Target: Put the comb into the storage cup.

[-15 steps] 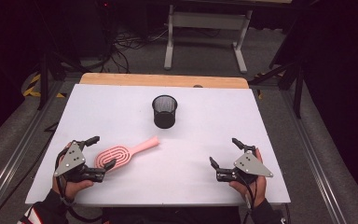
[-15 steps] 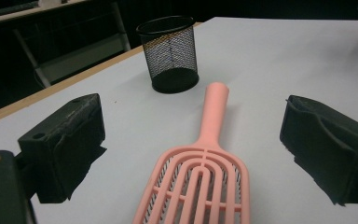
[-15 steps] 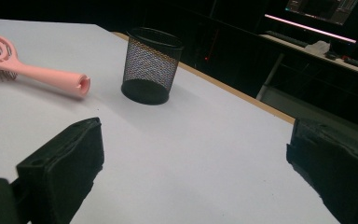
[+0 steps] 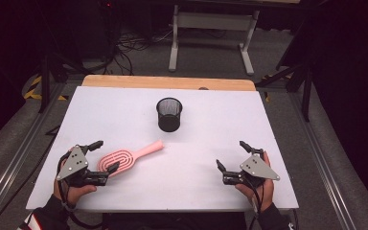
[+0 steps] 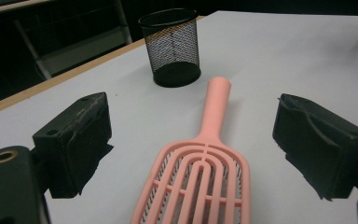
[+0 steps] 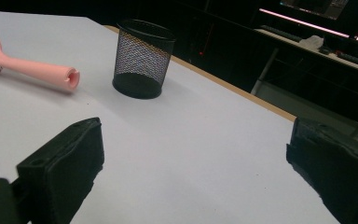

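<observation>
A pink vented hairbrush [image 4: 133,154] lies flat on the white table [image 4: 201,143], with its handle pointing toward a black mesh cup [image 4: 169,114] that stands upright at mid-table. My left gripper [image 4: 107,155] is open at the front left, its jaws on either side of the brush head without touching it. From the left gripper view, the brush [image 5: 205,168] runs between the wide-apart jaws of that gripper [image 5: 198,140] toward the cup [image 5: 171,46]. My right gripper [image 4: 231,153] is open at the front right with nothing in it. The right gripper view looks past that gripper [image 6: 200,158] at the cup [image 6: 142,58] and the brush handle [image 6: 32,69].
A wooden strip [image 4: 167,82] borders the table's far edge. Behind it stand a grey metal frame [image 4: 211,24] and cables on the dark floor. Metal rails [image 4: 316,153] run along both sides of the table.
</observation>
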Action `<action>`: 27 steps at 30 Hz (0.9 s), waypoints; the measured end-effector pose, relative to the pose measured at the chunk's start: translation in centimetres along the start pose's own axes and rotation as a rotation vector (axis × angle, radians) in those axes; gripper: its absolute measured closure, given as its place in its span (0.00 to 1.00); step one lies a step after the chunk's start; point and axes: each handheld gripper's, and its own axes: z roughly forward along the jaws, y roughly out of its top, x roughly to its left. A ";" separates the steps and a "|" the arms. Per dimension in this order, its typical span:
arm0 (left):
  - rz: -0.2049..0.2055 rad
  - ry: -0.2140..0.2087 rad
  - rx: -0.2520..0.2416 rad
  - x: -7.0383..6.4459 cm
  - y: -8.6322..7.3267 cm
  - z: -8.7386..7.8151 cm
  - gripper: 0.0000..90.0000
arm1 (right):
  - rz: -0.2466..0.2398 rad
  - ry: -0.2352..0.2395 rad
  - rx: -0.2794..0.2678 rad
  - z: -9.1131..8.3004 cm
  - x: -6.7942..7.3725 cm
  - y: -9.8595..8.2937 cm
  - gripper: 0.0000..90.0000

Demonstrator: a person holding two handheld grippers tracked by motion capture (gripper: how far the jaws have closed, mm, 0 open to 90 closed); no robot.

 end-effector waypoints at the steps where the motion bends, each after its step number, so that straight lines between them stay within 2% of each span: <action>1: 0.000 0.000 0.000 0.0 0.0 0.0 0.15 | 0.000 0.000 0.000 0.0 0.0 0.0 0.05; 4: 0.000 0.009 0.007 0.1 0.1 0.1 0.16 | -0.004 0.003 0.006 0.0 0.0 -0.1 0.05; 16: -0.009 0.002 0.018 0.1 0.2 0.4 0.21 | -0.004 0.001 0.021 0.2 -0.1 -0.2 0.05; 19: -0.006 0.028 0.034 0.1 0.7 0.8 0.24 | -0.005 0.002 0.027 0.2 -0.1 -0.2 0.05; 23: -0.007 0.041 0.036 0.2 1.3 1.3 0.27 | -0.004 0.000 0.030 0.3 -0.1 -0.3 0.05; 27: -0.046 0.054 0.049 0.5 2.5 2.6 0.34 | -0.005 0.002 0.040 0.5 -0.1 -0.4 0.05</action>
